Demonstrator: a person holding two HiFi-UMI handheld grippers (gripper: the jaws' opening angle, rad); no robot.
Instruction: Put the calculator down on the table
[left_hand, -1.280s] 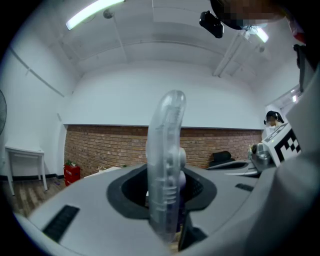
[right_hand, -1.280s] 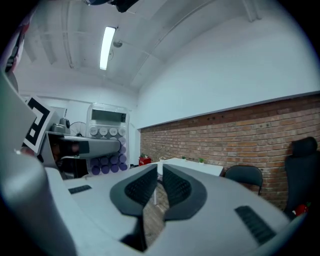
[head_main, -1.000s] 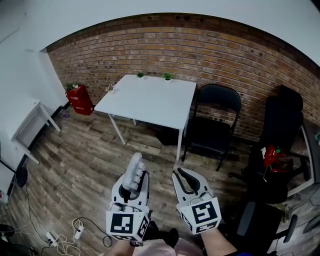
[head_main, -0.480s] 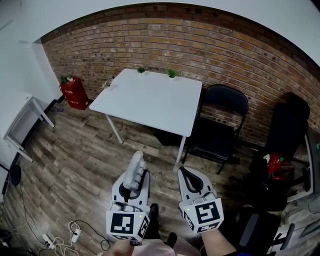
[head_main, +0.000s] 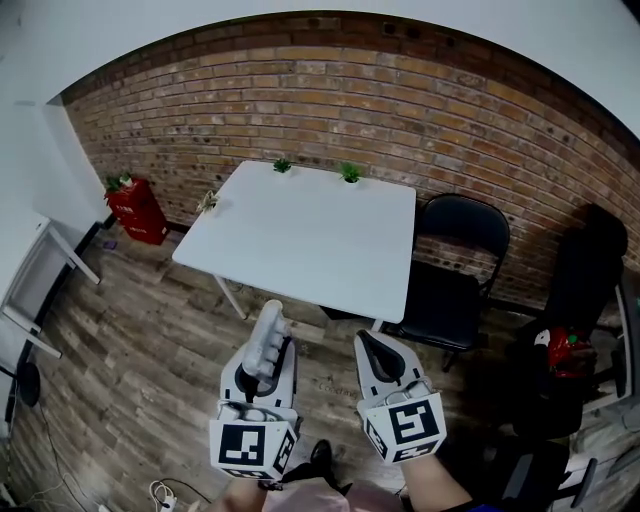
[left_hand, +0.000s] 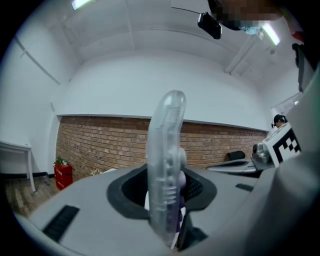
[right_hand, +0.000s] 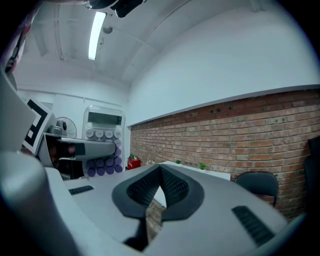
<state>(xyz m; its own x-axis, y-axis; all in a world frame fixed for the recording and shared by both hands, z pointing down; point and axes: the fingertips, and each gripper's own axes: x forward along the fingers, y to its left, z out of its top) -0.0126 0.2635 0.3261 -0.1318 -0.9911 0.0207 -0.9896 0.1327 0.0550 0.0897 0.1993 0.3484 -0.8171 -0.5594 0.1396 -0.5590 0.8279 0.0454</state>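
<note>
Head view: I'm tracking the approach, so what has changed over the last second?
The white table has drawn nearer and looks larger: the person has carried both grippers toward it. The left gripper stays clamped on the calculator, and the right gripper stays shut and empty.

The calculator (head_main: 270, 325) is milky, see-through plastic with pale grey and purple round keys. The left gripper (head_main: 266, 352) and the right gripper (head_main: 372, 346) are light grey with black pads, and their marker cubes (head_main: 245, 447) carry black squares on white. The table (head_main: 300, 235) is plain white. The wall (head_main: 420, 110) is red-brown brick with pale mortar, and the floor (head_main: 130, 335) is grey-brown wood planks. The chair (head_main: 455, 265) is black and the box (head_main: 135, 210) is red.
</note>
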